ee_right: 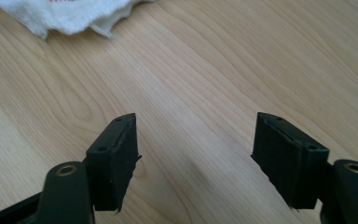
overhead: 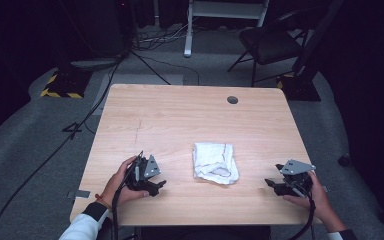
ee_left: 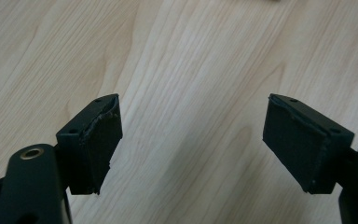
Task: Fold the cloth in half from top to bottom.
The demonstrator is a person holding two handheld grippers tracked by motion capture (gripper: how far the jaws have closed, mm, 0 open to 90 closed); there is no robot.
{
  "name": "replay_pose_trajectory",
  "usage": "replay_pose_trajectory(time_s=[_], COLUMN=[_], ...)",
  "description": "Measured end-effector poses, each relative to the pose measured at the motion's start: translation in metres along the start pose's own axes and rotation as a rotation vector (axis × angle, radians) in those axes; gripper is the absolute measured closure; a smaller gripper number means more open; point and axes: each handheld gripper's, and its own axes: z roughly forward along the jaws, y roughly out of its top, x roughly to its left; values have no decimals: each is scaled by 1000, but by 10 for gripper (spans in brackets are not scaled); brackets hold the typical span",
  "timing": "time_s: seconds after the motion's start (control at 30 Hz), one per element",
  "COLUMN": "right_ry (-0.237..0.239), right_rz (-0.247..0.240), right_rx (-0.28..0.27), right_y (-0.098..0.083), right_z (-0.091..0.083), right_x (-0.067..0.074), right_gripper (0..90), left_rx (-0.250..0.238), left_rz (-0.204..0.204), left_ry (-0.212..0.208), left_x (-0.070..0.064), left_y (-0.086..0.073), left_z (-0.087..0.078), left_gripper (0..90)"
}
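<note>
On the pale wooden worktop [overhead: 145, 120] the folded white cloth [overhead: 214, 162] lay between my left tongs [overhead: 156, 187] and right tongs [overhead: 271, 185], both spread empty, seemingly flanking it for a two-sided grab.

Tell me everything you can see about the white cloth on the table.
The white cloth looks like soft, thin woven fabric, folded loosely into a rumpled, roughly rectangular bundle with frayed edges and a thin dark line across its top. It lies flat on the wooden table, near the front middle, between the two grippers and apart from both. Only the tabletop touches it.
</note>
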Motion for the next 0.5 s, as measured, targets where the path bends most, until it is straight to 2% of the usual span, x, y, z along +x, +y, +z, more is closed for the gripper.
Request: replay_pose_trajectory(time_s=[0.2, 0.3, 0.5], right_ry=[-34, -42, -44], right_rz=[43, 72, 169], right_rx=[15, 15, -17], right_y=[-19, -28, -47], right_z=[-4, -6, -10], right_x=[-9, -14, -26], right_gripper=[311, 309, 294], left_rx=[-16, -26, -11], left_rz=[-42, -63, -98], left_ry=[4, -9, -13], left_x=[8, 10, 18], left_y=[-17, -22, -36], left_z=[-4, -6, -5], left_gripper=[197, 193, 183])
